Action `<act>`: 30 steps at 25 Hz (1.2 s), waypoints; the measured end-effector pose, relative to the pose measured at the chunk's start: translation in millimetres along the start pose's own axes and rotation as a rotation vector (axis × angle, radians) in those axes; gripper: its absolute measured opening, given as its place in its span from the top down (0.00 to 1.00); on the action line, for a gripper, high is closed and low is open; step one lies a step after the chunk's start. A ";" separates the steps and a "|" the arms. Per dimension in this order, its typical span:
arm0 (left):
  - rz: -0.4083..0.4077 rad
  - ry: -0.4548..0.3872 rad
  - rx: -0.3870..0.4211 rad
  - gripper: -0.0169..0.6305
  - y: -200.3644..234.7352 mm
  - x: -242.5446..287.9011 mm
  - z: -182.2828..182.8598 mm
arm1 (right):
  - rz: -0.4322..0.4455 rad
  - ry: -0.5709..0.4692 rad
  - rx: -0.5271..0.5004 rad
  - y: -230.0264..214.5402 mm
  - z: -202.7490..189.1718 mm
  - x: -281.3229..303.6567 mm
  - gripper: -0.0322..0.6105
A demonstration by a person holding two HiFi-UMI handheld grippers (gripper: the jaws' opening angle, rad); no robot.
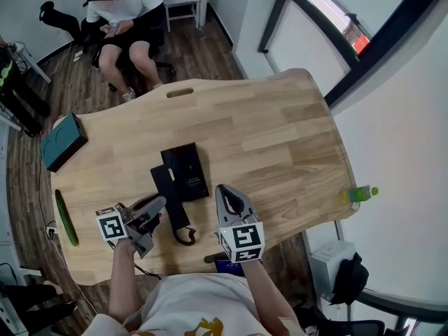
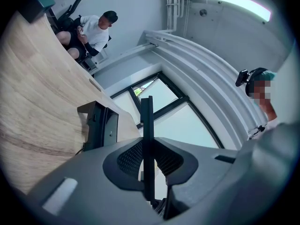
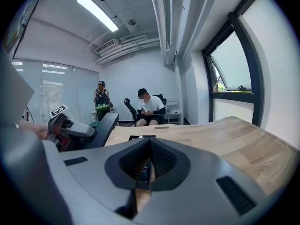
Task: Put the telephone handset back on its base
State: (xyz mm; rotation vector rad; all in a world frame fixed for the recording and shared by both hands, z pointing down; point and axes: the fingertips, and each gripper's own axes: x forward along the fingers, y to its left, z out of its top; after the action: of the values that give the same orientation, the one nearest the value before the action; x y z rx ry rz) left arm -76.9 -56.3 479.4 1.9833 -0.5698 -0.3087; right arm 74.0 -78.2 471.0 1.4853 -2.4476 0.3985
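The handset [image 1: 170, 196] is off the base [image 1: 185, 168]. It lies flat on the table [image 1: 280, 138], slanted along the base's left edge and just beside it. Its curled cord [image 1: 185, 237] lies at the end nearer me.

My left claw [image 1: 159, 202] is left of the base and low over the table, its tips pointing at the handset's left side. The tips are just beside the handset, and I cannot tell whether they touch it. In the left gripper view this claw [image 2: 146, 102] is clenched: the jaws are pressed flat together into one thin dark blade with nothing between them. The telephone stands to the left of that blade.

My right claw [image 1: 223, 190] is on the right of the base, near its right corner on my side and apart from the handset. In the right gripper view it [image 3: 149, 146] is clenched too, jaws together and holding nothing, with the base [image 3: 140, 137] lying flat beyond the tips.

Each claw's marker cube [image 1: 112, 225] carries a black-and-white square pattern and no words. The base has small print on its face, too small for me to read.
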 end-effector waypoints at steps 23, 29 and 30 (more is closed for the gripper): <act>-0.013 0.009 -0.042 0.87 40.4 11.8 0.5 | 0.004 0.087 0.013 -6.7 -27.8 27.7 0.95; -0.004 0.011 -0.051 0.87 51.6 16.1 0.0 | 0.019 0.100 0.017 -9.5 -32.9 36.2 0.95; -0.002 0.012 -0.053 0.87 53.3 16.9 -0.2 | 0.021 0.102 0.018 -9.8 -33.8 37.6 0.95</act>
State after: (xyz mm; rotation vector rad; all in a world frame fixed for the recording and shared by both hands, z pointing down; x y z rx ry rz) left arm -76.1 -85.1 527.3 1.9335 -0.5465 -0.3097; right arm 68.2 -101.4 516.7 1.4106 -2.3880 0.4889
